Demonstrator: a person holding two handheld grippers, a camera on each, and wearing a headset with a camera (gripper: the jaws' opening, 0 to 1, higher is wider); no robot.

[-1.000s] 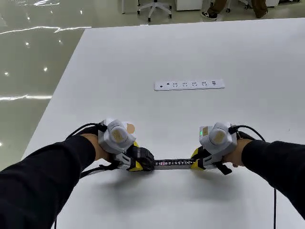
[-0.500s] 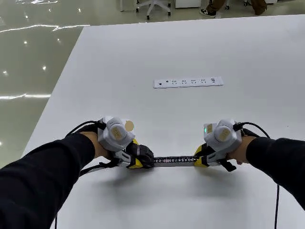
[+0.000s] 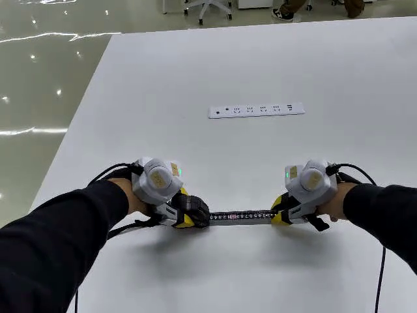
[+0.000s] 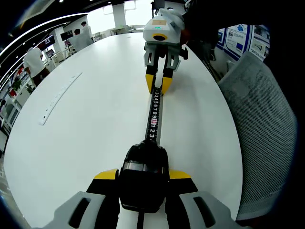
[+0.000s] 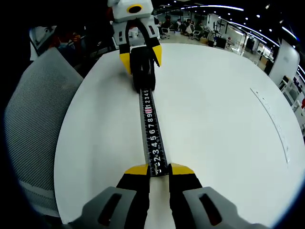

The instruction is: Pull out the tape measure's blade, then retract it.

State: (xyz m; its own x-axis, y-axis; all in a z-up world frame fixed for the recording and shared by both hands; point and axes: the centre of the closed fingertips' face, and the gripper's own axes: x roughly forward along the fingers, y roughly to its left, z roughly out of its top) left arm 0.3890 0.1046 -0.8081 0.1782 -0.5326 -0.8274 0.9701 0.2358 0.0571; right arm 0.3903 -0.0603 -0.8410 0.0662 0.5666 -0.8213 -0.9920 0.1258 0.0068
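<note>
One tape measure case (image 4: 143, 177), black, lying on the white table (image 3: 260, 163), clamped between my left fingers (image 4: 106, 175). One blade (image 5: 151, 129), extended flat along the table, its end pinched in my right fingers (image 5: 137, 170), closed almost fully. One power strip (image 3: 256, 109), well apart, farther back.

A wide white rectangular table (image 3: 163, 98) stretches away in the head view, with a long white power strip (image 3: 256, 110) lying flat near its middle. Left of the table, a glossy pale grey-green floor (image 3: 39, 78) mirrors overhead lights. Past the far edge stand the wheeled legs of a white office chair (image 3: 207, 8). In the gripper views, a grey mesh chair back (image 4: 259, 119) sits just off the table's edge, and bright strip lights (image 5: 228, 8) line a dark office ceiling.
</note>
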